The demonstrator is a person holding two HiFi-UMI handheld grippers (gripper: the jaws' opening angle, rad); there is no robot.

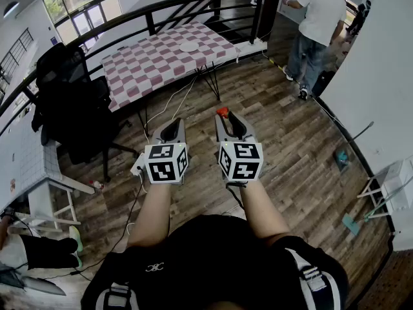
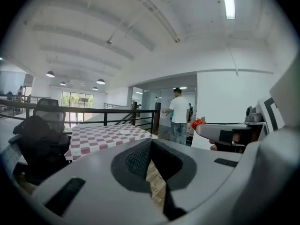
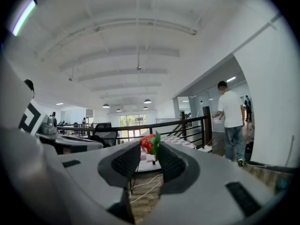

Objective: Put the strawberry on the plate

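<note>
A red strawberry (image 1: 222,112) with green leaves is pinched at the tips of my right gripper (image 1: 226,116), which is shut on it. In the right gripper view the strawberry (image 3: 149,144) sits between the two ribbed pads (image 3: 127,162). My left gripper (image 1: 173,123) is held beside it at the same height, shut and empty, its tips meeting in the left gripper view (image 2: 150,141). The white plate (image 1: 190,46) lies on a red-and-white checkered table (image 1: 148,66) well ahead of both grippers, and the plate (image 2: 124,132) looks small and far off. Both grippers hover over the wooden floor.
A black office chair (image 1: 71,95) stands left of the checkered table. A black railing (image 1: 193,5) runs behind it. A person in a white shirt (image 1: 316,24) stands at the far right. Cables (image 1: 174,102) trail on the floor. A white tiled table (image 1: 26,154) is at the left.
</note>
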